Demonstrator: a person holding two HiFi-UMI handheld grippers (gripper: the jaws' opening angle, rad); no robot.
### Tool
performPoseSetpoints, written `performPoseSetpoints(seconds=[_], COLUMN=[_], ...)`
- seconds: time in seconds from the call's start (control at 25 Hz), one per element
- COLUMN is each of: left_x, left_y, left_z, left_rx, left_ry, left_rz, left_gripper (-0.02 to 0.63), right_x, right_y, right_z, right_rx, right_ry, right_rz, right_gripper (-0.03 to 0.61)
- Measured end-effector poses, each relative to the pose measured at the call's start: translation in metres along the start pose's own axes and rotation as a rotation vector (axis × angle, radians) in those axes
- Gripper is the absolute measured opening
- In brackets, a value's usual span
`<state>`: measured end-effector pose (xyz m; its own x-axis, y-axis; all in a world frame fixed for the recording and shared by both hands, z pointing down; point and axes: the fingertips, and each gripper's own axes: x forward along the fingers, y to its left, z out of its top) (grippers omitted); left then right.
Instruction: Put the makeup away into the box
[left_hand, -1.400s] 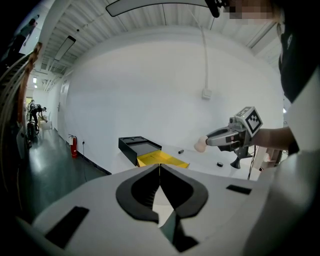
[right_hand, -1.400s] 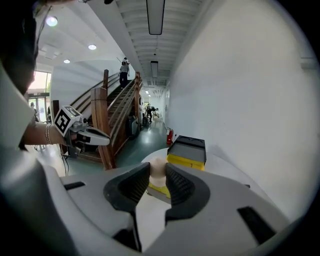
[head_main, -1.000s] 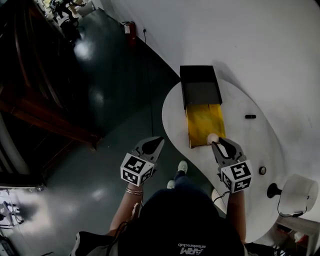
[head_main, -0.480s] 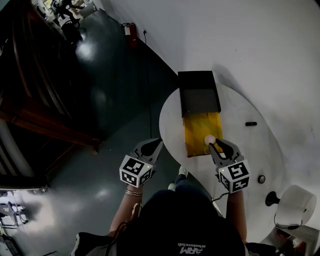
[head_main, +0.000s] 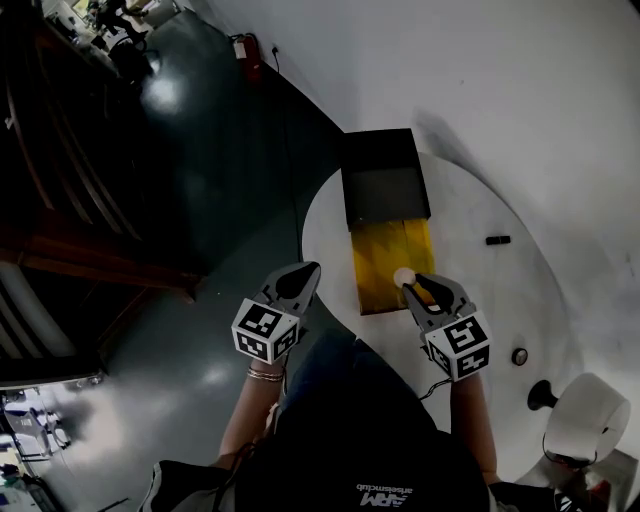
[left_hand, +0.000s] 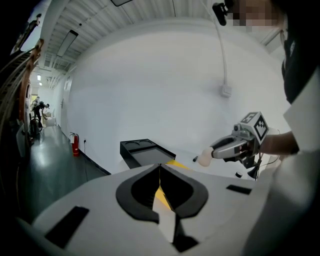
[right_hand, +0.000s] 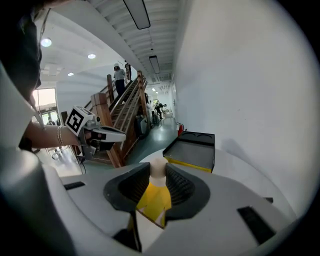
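Note:
The box lies on the white round table (head_main: 470, 290), with its black part (head_main: 385, 185) at the far end and its yellow part (head_main: 388, 262) nearer to me. My right gripper (head_main: 410, 284) is shut on a cream egg-shaped makeup sponge (head_main: 404, 277) and holds it above the yellow part's near end. In the right gripper view the sponge (right_hand: 158, 172) sits between the jaws of the right gripper (right_hand: 158, 167), with yellow below it. My left gripper (head_main: 300, 273) is shut and empty. It hangs over the dark floor, left of the table's edge.
A small black stick (head_main: 498, 240) lies on the table right of the box. A small round item (head_main: 519, 356) and a black stand (head_main: 541, 396) with a white round object (head_main: 585, 418) sit at the near right. The dark floor (head_main: 200, 200) lies to the left.
Both grippers have moved forward toward the box. The right one has carried the sponge from the yellow part's near edge to a spot over it. Neither jaw opening has changed.

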<state>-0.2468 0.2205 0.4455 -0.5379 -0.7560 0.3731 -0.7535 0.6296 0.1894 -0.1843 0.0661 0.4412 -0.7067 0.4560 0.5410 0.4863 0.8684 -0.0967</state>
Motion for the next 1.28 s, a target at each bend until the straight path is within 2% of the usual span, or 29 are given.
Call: performPoseSetpoints(seconds=[0.32,0.52,0.96,1.28], left_x=[0.032,0.055,0.088,0.107], left_y=[0.012,0.024,0.043,0.062], left_z=[0.005,0.008,0.019,0.024], left_rx=[0.029,0.069,0.125,0.139], left_ry=[0.037,0.073,0.11,0.129], left_rz=[-0.05,-0.13,-0.286,-0.35], left_gripper=[0.018,0.018,0.018,0.018], right_x=[0.02,0.033,0.064,0.088], right_y=[-0.021,-0.029,-0.024,-0.02], right_z=[-0.003,0.0,0.002,0.001], right_rx=[0.094,0.137,0.232,0.255], right_ry=[-0.008,-0.006,0.031,0.088], right_rz=[-0.032,-0.09,-0.164,-0.18], right_gripper=[0.114,0.114,0.115,0.115])
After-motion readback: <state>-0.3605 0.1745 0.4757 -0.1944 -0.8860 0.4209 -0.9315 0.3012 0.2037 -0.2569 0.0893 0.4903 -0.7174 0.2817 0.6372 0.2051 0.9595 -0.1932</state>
